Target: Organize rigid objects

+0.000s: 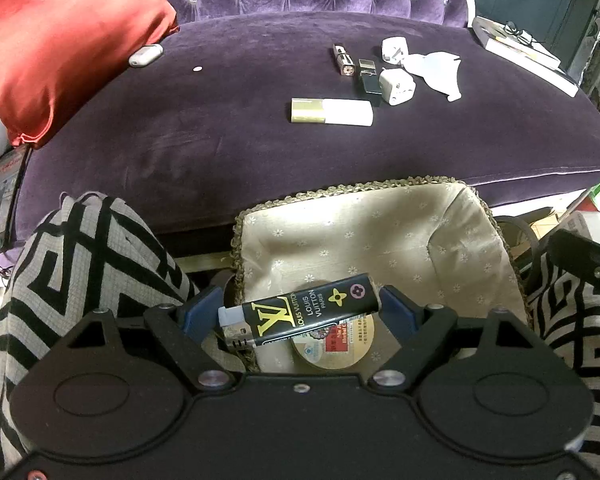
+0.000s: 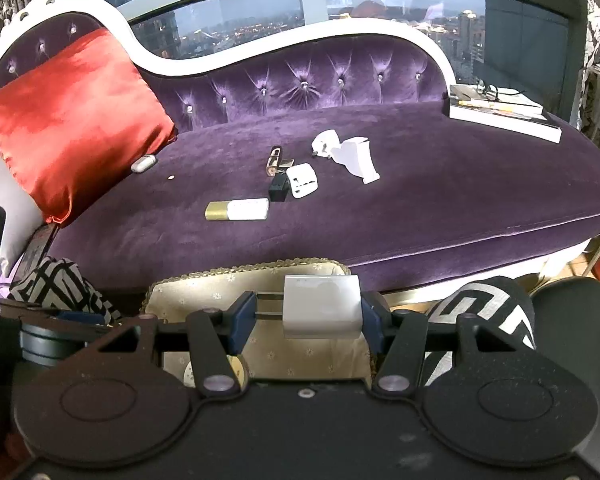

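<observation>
Left gripper (image 1: 300,312) clamps a black lighter (image 1: 300,314) lengthwise between its blue pads, tilted, directly over the fabric-lined basket (image 1: 380,240) — a round tin (image 1: 336,348) lies in the basket below it. Right gripper (image 2: 308,312) is closed on a white boxy plug (image 2: 322,306), also above the basket. Beyond, on the purple chaise (image 1: 180,140): gold-and-white case (image 1: 331,111), white adapter (image 1: 397,86), lipstick (image 1: 343,60), small black box (image 1: 370,84) — all clustered near each other. Red cushion (image 1: 60,40) at left.

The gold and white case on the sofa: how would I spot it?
Look at the purple sofa seat. Nearer its front edge than the cluster of small white plugs lies the case, flat and alone. It is the only long bar, gold at one end, white along the rest.
</observation>
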### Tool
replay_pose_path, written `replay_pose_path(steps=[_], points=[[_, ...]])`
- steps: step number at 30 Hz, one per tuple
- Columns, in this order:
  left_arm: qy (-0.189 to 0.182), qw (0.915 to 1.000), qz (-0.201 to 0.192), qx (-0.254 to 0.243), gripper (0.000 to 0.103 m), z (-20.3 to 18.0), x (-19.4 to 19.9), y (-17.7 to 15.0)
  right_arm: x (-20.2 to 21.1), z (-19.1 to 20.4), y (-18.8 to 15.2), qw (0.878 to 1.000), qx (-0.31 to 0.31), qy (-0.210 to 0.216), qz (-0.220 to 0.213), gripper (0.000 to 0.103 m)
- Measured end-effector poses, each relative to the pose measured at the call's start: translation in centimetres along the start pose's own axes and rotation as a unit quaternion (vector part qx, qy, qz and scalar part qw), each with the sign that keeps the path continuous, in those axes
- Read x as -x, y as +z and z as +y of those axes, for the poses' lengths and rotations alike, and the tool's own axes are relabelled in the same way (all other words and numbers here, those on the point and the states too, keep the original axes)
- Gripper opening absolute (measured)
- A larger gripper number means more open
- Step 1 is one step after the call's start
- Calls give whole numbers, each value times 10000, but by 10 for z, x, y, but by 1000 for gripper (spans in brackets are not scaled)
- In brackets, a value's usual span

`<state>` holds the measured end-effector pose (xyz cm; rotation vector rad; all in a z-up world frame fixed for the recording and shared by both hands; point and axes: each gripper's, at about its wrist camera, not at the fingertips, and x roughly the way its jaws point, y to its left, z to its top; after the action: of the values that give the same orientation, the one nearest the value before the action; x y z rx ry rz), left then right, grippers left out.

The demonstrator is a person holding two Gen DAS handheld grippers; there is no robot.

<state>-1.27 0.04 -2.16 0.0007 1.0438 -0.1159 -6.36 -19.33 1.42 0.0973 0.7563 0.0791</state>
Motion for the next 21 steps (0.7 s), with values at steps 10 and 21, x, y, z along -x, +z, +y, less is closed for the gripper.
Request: replay_pose_path(steps=[10,21], points=[[-45,10000,-27,21,81,1,0,1,1,0,-1,10000,-1,16,-48,54],[-82,10000,-51,15,89,0,2,2,2,-1,-1,10000,-10,21,-45,54]])
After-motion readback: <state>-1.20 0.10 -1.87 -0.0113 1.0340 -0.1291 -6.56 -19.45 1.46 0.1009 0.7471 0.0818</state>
